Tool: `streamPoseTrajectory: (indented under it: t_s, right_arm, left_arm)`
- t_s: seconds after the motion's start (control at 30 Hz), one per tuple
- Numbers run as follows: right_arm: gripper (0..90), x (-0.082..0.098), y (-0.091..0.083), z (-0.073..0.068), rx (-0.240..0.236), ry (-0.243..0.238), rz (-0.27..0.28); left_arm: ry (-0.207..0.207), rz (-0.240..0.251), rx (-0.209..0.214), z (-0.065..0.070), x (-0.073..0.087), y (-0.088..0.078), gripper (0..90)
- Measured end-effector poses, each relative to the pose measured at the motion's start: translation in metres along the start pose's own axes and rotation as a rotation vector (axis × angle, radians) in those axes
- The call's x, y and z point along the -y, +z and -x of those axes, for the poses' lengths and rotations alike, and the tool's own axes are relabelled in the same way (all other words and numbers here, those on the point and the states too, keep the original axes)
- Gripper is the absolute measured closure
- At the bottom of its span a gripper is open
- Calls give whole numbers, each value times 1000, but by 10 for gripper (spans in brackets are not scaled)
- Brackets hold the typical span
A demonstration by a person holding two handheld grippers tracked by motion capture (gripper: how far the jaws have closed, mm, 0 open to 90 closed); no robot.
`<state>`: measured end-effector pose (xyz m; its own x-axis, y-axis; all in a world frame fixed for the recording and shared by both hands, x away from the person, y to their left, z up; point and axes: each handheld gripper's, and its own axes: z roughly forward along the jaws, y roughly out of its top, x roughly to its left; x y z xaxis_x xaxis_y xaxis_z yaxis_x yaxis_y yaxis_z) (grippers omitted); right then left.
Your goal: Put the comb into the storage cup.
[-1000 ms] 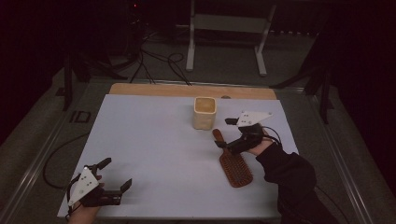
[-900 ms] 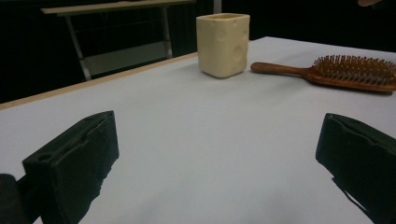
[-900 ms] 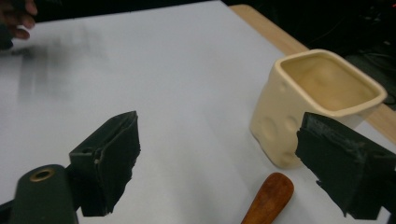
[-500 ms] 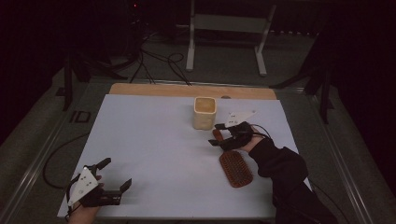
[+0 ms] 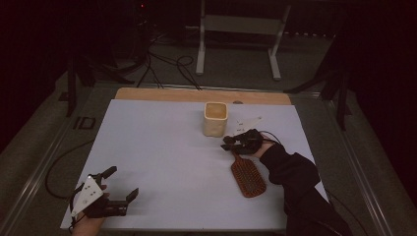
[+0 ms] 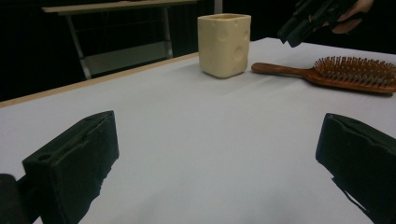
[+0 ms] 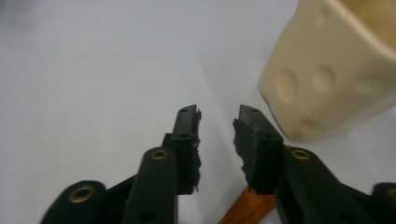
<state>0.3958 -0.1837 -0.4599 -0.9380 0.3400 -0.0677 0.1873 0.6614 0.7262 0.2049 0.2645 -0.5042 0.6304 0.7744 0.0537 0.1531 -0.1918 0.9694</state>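
Cream-coloured square cup with dimpled walls (image 5: 215, 119) stands upright on the white table sheet (image 5: 162, 147), toward the far middle. It's the nearest obstacle: in the right gripper view the cup (image 7: 331, 65) sits just beside the right gripper's (image 7: 217, 128) tips, apart from them, not touching. A strip of bare wooden board (image 5: 196, 95) runs along the far edge of the sheet. Beyond the table: a metal stand (image 5: 241, 34) and loose cables on the floor (image 5: 162, 64). Rest of the sheet btwn the two grippers is bare.

Brown wooden hairbrush with oval bristled head (image 5: 247, 175) lies flat on the sheet, right of centre, bristles up. Long axis runs near-to-far w/ a slight slant: head toward the person, thin handle pointing away and a bit left, toward the cup. Handle end stops just short of the cup, as the left gripper view shows w/ the brush (image 6: 345, 74) lying side-on next to it.

Right gripper (image 5: 231, 143) is over the handle end, pointing left. Its jaws have just been closing; they stand partly closed w/ a clear gap, handle (image 7: 245, 207) seen below and btwn them, pads not pressing on it.

Left gripper (image 5: 120, 184) is at the near left corner, well apart from brush and cup, jaws wide apart, nothing btwn them.
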Motion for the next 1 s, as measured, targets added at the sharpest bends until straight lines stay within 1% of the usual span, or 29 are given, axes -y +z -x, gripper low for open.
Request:
streamPoseTrajectory:
  t_s: [0.1,0.13,0.17,0.27,0.3,0.33,0.5,0.57,0.7,0.73,0.8,0.9,1.0]
  right_arm:
    - [764,2,5,2,4,-6,-27]
    - [782,2,8,3,2,-1,-36]
    - [810,3,9,3,6,0,-44]
    - [892,3,15,5,13,-18,-72]
    - [898,4,16,6,7,-18,-71]
    - [900,4,17,6,12,-4,-77]
    - [900,5,26,10,15,-18,-124]
    - [900,7,30,11,21,-12,-139]
    - [900,10,36,13,17,-18,-177]
    - [900,11,38,13,17,-18,-178]
    - [900,13,40,14,11,-15,-193]
    - [900,17,41,15,10,-11,-206]
    - [900,19,40,17,12,-8,-217]
  left_arm:
    - [-2,1,0,0,0,0,0]
    - [0,-1,1,0,0,0,0]
    - [2,-2,2,0,0,0,0]
    - [-4,5,2,0,0,0,0]
    - [-5,5,3,0,0,0,0]
    - [-1,2,1,0,0,0,0]
    - [-3,3,0,0,0,-2,0]
    - [-2,3,2,0,0,-1,0]
    - [1,0,1,0,0,-1,0]
    - [3,0,2,0,0,-1,0]
    - [-1,4,2,0,0,-1,0]
    - [3,-1,2,0,0,-1,0]
    - [-1,4,2,0,0,-1,0]
